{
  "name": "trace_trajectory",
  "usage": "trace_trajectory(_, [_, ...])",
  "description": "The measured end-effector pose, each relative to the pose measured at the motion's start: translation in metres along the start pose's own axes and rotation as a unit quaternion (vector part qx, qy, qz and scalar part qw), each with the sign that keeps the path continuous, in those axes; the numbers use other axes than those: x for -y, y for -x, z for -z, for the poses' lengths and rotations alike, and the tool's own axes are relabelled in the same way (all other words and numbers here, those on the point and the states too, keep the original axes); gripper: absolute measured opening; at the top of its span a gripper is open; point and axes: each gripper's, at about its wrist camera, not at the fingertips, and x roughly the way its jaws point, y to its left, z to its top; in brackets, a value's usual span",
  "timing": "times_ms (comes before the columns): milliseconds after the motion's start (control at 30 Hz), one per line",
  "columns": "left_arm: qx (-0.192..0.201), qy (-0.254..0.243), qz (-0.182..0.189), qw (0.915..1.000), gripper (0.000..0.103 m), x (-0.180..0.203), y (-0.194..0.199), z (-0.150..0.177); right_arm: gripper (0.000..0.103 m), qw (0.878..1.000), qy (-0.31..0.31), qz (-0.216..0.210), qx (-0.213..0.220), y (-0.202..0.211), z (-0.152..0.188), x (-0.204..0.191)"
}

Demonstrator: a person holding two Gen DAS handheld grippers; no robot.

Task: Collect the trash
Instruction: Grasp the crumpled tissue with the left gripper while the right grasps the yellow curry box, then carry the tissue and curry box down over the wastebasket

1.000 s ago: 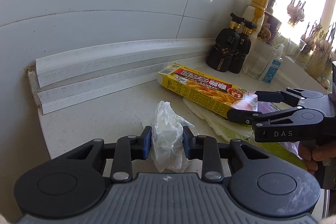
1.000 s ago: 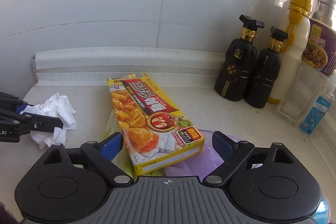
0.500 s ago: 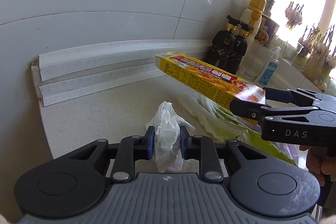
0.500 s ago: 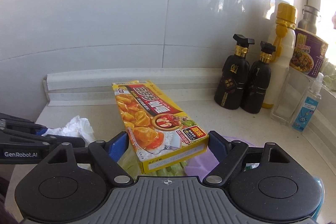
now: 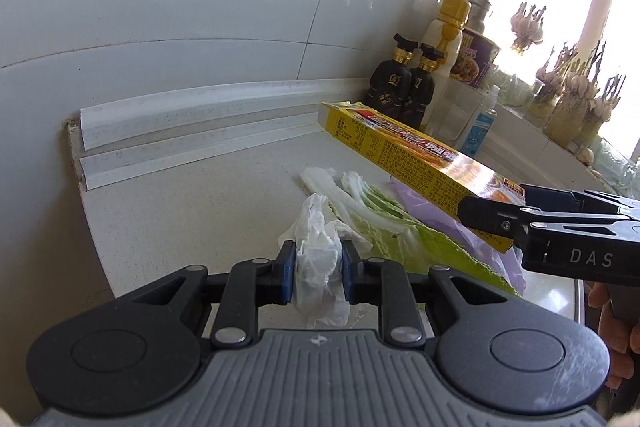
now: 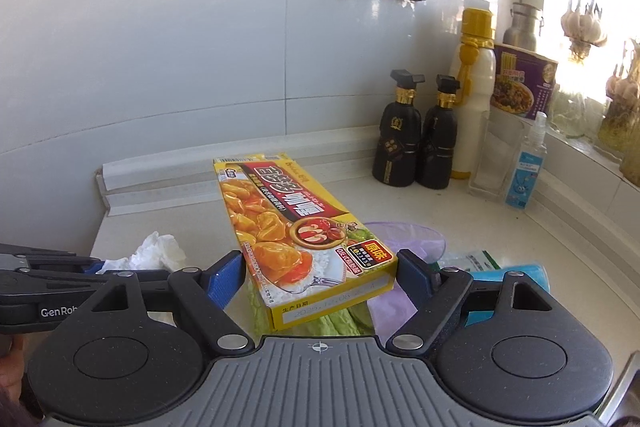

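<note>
In your left wrist view, your left tool [image 5: 316,267] sits at lower centre, its blue pads clamped on the crumpled tissue [image 5: 318,251], which hangs between them above the pale worktop [image 5: 192,203]. Just right of it lie cabbage leaves [image 5: 384,215] and a purple bag [image 5: 452,227] on the worktop. Further right, your right tool [image 5: 488,215] grips the near end of the yellow box [image 5: 404,151], held tilted and clear of the worktop, far end toward the wall. In the right wrist view the box [image 6: 296,227] fills the centre, pinched across its width by both pads. At right stand two black bottles [image 6: 416,143] against the wall.
</note>
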Motion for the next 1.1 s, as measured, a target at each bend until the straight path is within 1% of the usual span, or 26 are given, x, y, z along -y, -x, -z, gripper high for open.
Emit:
trace_trajectory(133, [0.003,0.000,0.001,1.0000,0.020,0.005,0.011,0.005,0.083,1.000,0.000,0.020,-0.006,0.015,0.008,-0.004])
trace_trajectory(400, [0.003,0.001,0.002,1.0000,0.020,0.013,0.022,0.015,0.083,0.999,-0.021,0.044,-0.006,0.050,0.019,-0.010])
trace_trajectory(600, [0.002,-0.002,0.008,1.0000,0.020,0.021,0.028,0.020,0.083,0.997,-0.050,0.052,-0.007,0.068,0.030,-0.012])
trace_trajectory(1100, [0.002,0.001,0.027,0.9996,0.020,0.029,0.044,0.035,0.083,0.995,-0.084,0.059,0.000,0.098,0.053,-0.028])
